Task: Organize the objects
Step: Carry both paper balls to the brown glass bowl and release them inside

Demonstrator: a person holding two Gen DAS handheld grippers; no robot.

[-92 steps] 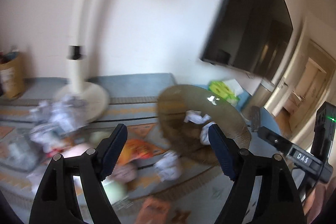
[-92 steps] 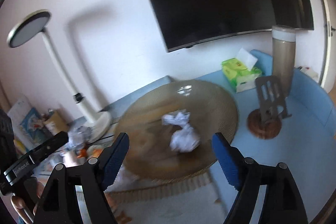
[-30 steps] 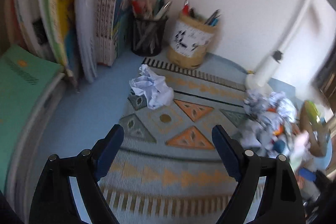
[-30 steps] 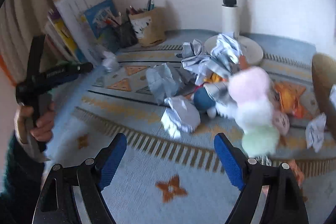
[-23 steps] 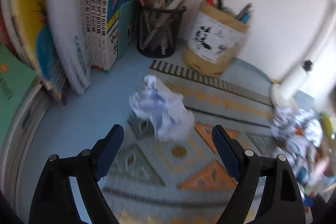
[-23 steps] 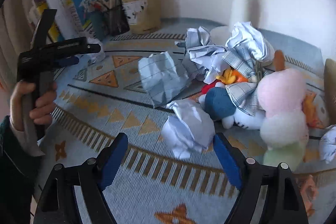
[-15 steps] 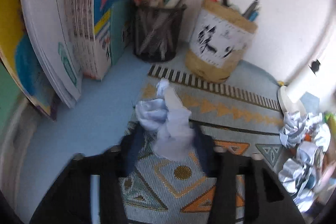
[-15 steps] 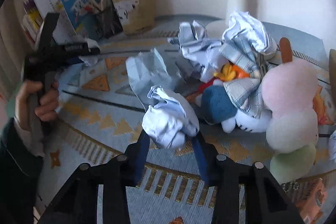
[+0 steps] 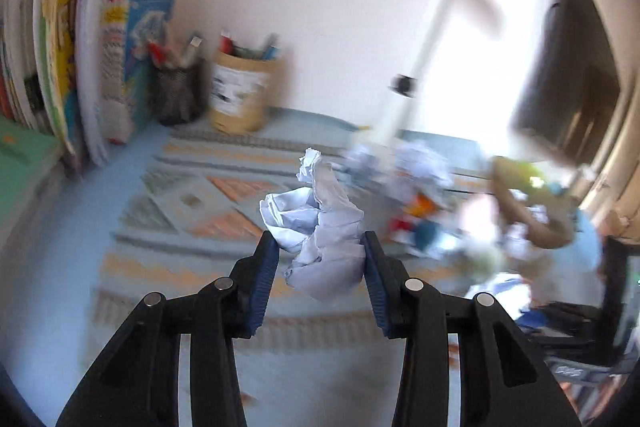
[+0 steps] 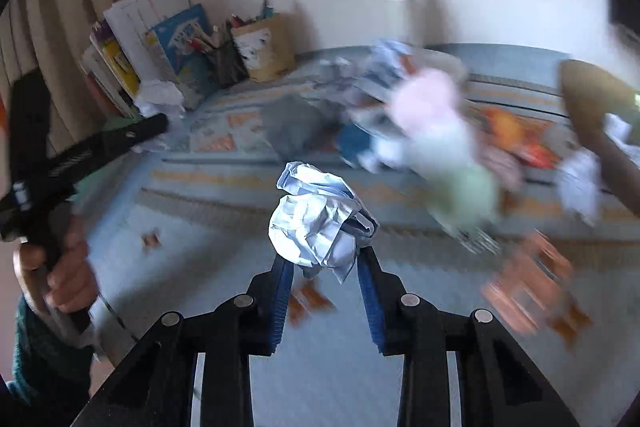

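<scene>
A plain cream wall (image 9: 328,7) fills the upper part of the left wrist view, washed bright with light toward 2 o'clock. A dark flat wall-mounted screen (image 9: 572,87) hangs at 3 o'clock. Below lies a pale blue tabletop (image 9: 48,267) covered by a woven mat with orange triangle patterns (image 9: 224,203). In the right wrist view, beige pleated curtains (image 10: 60,27) hang at 10 o'clock beside the same wall.

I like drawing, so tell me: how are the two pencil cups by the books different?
The black cup is dark wire mesh you can partly see through, while the tan cup is solid, with a white label on its front. The black cup stands right beside the books; the tan cup is farther from them, on the black cup's other side. Both stand upright against the wall, full of pens.
</scene>
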